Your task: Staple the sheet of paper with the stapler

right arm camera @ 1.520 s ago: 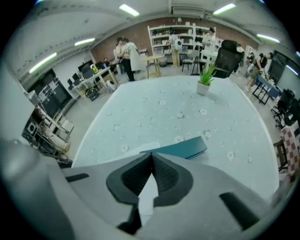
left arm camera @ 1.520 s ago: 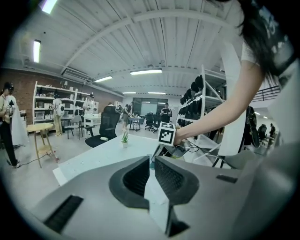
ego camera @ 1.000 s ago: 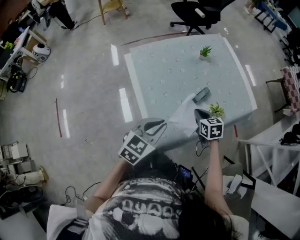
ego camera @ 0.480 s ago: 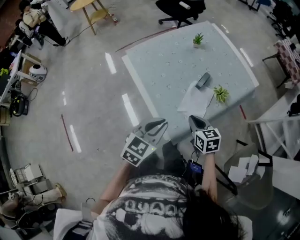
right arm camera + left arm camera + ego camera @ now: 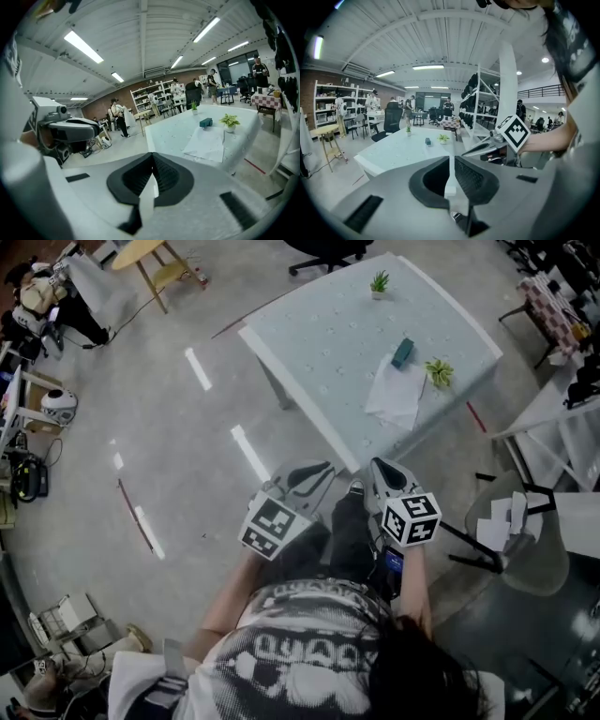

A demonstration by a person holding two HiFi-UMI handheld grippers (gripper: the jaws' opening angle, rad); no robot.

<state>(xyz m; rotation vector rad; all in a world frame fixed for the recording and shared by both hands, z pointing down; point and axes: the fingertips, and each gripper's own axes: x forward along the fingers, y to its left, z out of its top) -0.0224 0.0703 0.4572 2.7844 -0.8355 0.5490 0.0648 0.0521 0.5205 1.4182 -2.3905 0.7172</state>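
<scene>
Both grippers have pulled back off the tabletop [image 5: 319, 343] toward the person, and the table now shows farther away in the head view. The left gripper [image 5: 314, 474] and right gripper [image 5: 380, 474] are each pressed together on nothing. The paper [image 5: 396, 390] lies by the tabletop's right edge, with the stapler [image 5: 403, 352] at its far end. The paper looks light and floppy, so it is probably best pinned flat near a corner. The stapler looks rigid and heavier, so it is probably best taken across its sides.

The small dark teal stapler [image 5: 403, 352] is caught too small here: whether it lies on the white paper sheet [image 5: 394, 395] or just beside it cannot be told. The black office chair [image 5: 323, 247] is clipped by the top edge.
</scene>
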